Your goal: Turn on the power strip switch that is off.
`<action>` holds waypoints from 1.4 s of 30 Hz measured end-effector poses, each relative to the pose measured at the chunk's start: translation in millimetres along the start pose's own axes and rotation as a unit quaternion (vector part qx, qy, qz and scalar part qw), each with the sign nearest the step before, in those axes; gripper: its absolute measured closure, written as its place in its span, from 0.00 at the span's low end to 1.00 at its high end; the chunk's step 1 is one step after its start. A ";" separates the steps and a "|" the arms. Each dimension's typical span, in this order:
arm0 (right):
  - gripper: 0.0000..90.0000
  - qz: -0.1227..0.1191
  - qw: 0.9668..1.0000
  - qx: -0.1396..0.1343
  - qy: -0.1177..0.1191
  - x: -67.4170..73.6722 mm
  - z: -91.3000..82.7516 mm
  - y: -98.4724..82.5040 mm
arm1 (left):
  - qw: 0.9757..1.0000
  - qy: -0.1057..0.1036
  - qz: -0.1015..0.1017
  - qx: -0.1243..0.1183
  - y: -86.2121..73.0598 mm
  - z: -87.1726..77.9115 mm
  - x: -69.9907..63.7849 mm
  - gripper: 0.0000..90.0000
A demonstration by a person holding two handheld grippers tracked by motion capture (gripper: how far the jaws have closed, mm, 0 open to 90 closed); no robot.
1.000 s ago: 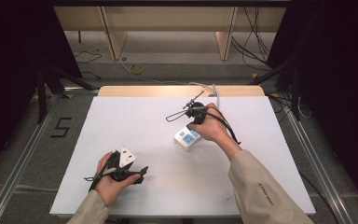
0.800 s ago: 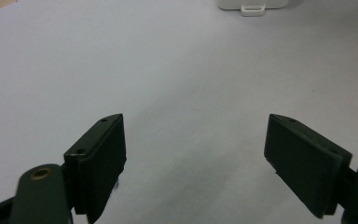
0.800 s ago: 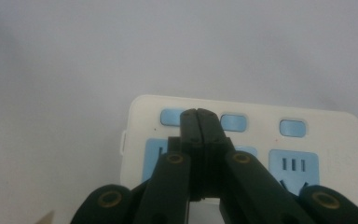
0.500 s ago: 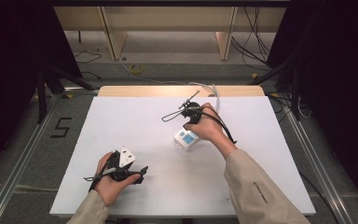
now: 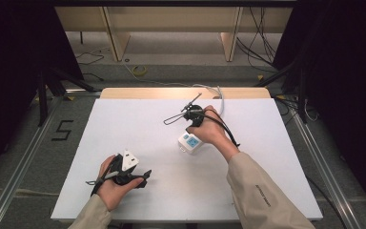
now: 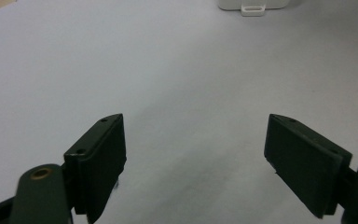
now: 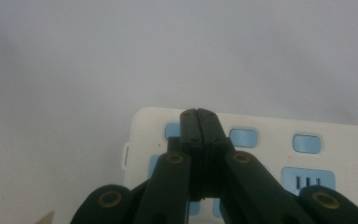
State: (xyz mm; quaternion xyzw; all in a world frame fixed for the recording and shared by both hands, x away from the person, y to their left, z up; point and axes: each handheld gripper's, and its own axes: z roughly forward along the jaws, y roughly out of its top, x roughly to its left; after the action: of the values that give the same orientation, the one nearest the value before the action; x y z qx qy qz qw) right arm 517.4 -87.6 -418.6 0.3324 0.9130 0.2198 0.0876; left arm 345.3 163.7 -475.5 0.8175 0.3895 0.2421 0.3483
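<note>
Power strip (image 5: 190, 142) unmoved under tongs (image 7: 200, 114)

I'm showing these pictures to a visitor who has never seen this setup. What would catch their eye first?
Most striking is the white power strip with pale blue buttons, right of centre on the white table, under the person's right hand. The right gripper is shut, its tips poised over the strip's row of blue buttons. Near the front left edge, the left gripper rests with its jaws wide open and nothing between them.
</note>
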 end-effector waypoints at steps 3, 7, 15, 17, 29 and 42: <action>1.00 -0.001 1.000 0.002 0.000 0.6 2.1 0.6 | 1.000 0.000 0.000 -0.001 0.1 -0.1 -0.1 0.23; 1.00 -0.001 1.000 0.003 0.000 1.7 4.9 1.6 | 1.000 0.000 0.000 0.000 0.0 -0.1 0.0 0.23; 1.00 -0.002 1.000 0.009 0.003 3.7 9.0 3.1 | 1.000 0.000 -0.001 -0.002 0.1 0.1 -0.1 0.23; 1.00 -0.003 1.000 0.009 0.001 4.3 11.0 3.2 | 1.000 0.000 -0.001 -0.001 0.0 0.1 -0.2 0.23; 1.00 -0.007 1.000 0.015 0.004 7.1 16.3 4.7 | 1.000 0.000 0.000 -0.001 -0.1 -0.2 0.2 0.23; 1.00 -0.010 1.000 0.022 0.000 8.3 19.2 6.0 | 1.000 0.000 0.000 -0.001 -0.1 -0.1 0.3 0.23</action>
State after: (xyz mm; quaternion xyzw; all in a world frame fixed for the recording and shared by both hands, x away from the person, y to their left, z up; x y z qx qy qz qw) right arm 520.3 -71.6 -433.0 0.3251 0.9208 0.1991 0.0826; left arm 345.3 164.0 -475.5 0.8174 0.3892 0.2420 0.3490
